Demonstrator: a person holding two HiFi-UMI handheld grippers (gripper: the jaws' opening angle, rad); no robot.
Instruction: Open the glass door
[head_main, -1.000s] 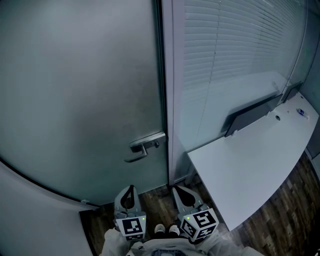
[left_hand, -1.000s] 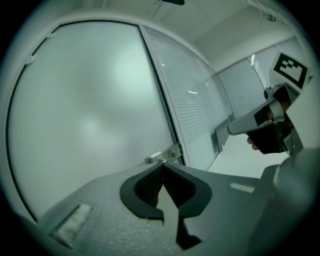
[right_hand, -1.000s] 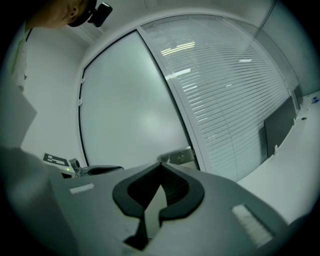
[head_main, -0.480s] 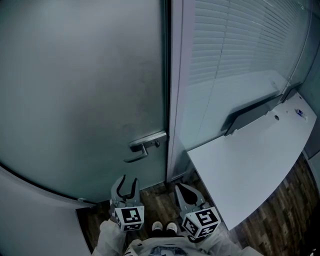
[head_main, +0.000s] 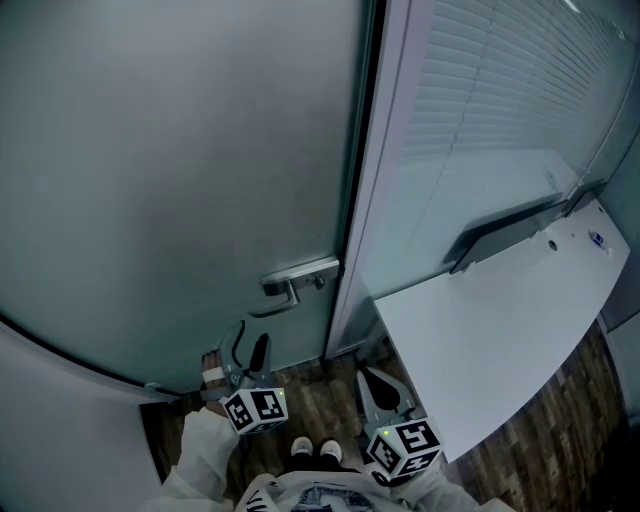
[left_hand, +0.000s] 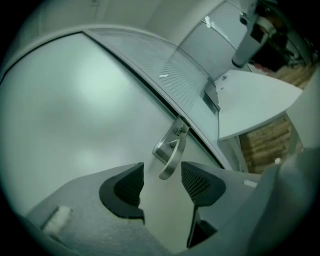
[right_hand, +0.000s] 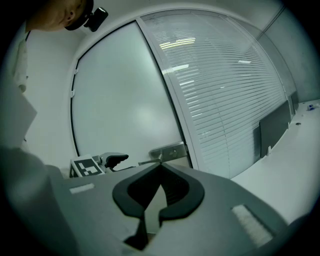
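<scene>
Head view: the left gripper (head_main: 247, 352) hangs just below the handle (head_main: 292, 284), which sits at the right edge of the frosted door (head_main: 170, 170). The door looks shut against its frame. The right gripper (head_main: 378, 386) waits low and apart.

Left gripper view: the jaws have just been opening and stand wide and empty, with the lever's tip (left_hand: 172, 152) beyond the gap. The likely best move is to slide in until the lever sits deep between the pads, clamp, then press down.

Right gripper view: the jaws are together, holding nothing. The door is pale, cloudy glass with a metal lever.

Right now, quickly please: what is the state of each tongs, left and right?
Left tongs: open, just been opening, nothing between them; door handle ahead.
Right tongs: shut, empty.
</scene>
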